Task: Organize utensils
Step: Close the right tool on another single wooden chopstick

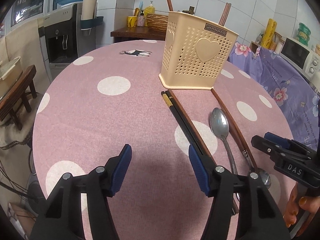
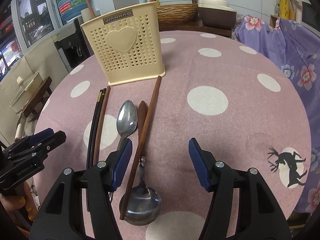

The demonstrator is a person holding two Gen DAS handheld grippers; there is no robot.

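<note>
A cream perforated utensil holder (image 1: 197, 54) (image 2: 126, 50) stands upright on the table, with brown chopsticks (image 1: 225, 14) sticking out of it. In front of it lie a black chopstick pair (image 1: 178, 114) (image 2: 94, 124), a brown chopstick (image 2: 102, 116), a metal spoon (image 1: 219, 124) (image 2: 127, 118), a wood-handled ladle (image 2: 143, 204) and another brown chopstick (image 2: 149, 120). My left gripper (image 1: 159, 150) is open over bare cloth, its right finger beside the black pair. My right gripper (image 2: 160, 146) is open low over the ladle handle and chopstick, which lie near its left finger.
The round table wears a pink cloth with white dots (image 1: 100, 110). A purple floral cover (image 1: 280, 76) and a microwave (image 1: 298, 56) lie to the right. A water dispenser (image 1: 62, 38) and a wooden stool (image 1: 18, 92) stand left. A person's hand (image 1: 298, 206) holds the right gripper.
</note>
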